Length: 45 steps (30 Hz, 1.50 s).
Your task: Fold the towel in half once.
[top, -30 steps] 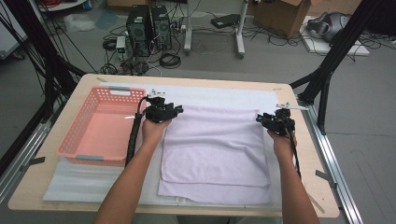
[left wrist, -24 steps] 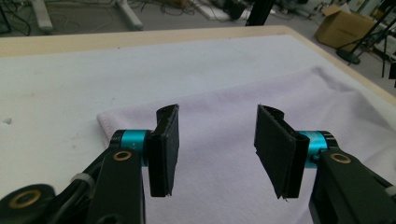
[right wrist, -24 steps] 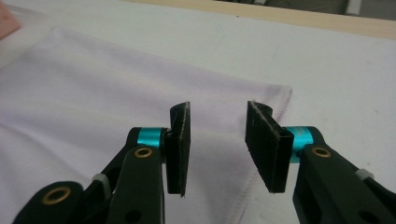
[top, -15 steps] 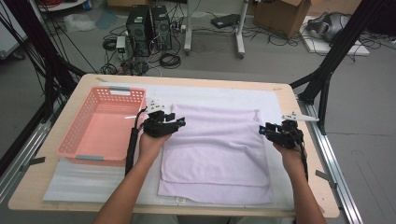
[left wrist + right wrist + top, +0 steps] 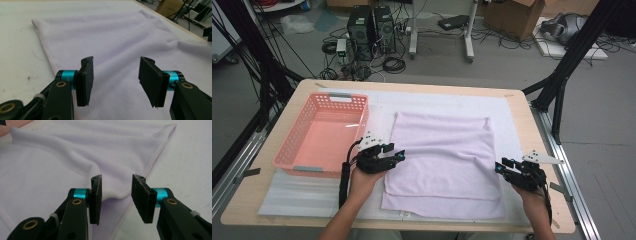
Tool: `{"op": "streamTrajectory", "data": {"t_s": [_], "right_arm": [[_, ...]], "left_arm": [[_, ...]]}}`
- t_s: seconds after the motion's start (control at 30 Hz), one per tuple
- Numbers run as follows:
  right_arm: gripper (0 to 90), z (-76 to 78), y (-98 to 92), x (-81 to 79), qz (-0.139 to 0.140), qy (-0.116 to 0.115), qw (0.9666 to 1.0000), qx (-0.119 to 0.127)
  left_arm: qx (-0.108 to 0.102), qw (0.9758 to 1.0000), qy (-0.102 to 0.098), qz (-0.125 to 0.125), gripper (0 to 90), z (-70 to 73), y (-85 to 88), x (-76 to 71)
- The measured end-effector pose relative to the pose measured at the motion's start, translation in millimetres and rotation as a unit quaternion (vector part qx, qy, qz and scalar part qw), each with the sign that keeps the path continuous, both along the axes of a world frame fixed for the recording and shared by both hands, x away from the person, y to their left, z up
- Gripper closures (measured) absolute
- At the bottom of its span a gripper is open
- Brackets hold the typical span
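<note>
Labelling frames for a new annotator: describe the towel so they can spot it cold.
On the wooden table, right of the pink plastic basket, a pale lilac towel lies on a white mat. It is folded, its upper layer stopping short of the near edge. It is the table's lone cloth.

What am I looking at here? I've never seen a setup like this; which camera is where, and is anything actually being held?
A person at a table holds a hand-operated two-jaw gripper in each hand. The high view looks down from above: the left gripper is at the left edge of a folded lilac towel, the right gripper at its right edge. A pink basket stands to the left. The other two pictures come from cameras riding on the grippers, looking along their black jaws. The left gripper's jaws, which have just been opening, and the right gripper's both stand open over the towel; nothing is held.
</note>
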State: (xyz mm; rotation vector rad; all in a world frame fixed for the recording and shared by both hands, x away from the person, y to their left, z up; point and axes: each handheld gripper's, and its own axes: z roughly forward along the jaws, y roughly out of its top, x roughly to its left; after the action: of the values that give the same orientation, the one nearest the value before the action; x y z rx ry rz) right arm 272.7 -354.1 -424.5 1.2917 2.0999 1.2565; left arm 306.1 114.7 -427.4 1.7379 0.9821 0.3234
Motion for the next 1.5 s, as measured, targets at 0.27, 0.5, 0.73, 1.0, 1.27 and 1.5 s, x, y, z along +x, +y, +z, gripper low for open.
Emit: {"op": "streamTrajectory", "data": {"t_s": [0.27, 0.5, 0.73, 1.0, 1.27, 1.5], "right_arm": [[59.7, -0.3, 2.3, -34.2, 0.006, 0.002, 0.9999, -0.009], [59.4, -0.5, 9.0, -59.2, 0.014, 0.000, 0.9997, -0.018], [60.1, -7.3, 10.8, -70.2, 0.011, 0.013, 0.9995, -0.025], [65.6, -17.2, 6.3, -70.5, 0.013, 0.040, 0.9988, -0.024], [79.3, -23.9, 6.7, -65.4, 0.012, 0.056, 0.9977, -0.037], [85.8, -20.7, 9.6, -66.6, 0.025, 0.050, 0.9974, -0.045]], "left_arm": [[0.013, 0.9998, 0.011, -0.012, 50.4, -11.4, 16.1, -36.7], [0.005, 0.9991, 0.041, -0.004, 58.4, -16.0, 26.3, -61.5], [0.037, 0.9976, 0.057, -0.008, 61.2, -22.9, 20.7, -75.4], [0.070, 0.9955, 0.061, -0.018, 82.7, -26.5, 17.5, -76.5], [0.060, 0.9971, 0.038, -0.028, 86.7, -21.5, 18.8, -79.6], [0.034, 0.9989, 0.013, -0.029, 86.8, -14.1, 25.9, -86.2]]}}
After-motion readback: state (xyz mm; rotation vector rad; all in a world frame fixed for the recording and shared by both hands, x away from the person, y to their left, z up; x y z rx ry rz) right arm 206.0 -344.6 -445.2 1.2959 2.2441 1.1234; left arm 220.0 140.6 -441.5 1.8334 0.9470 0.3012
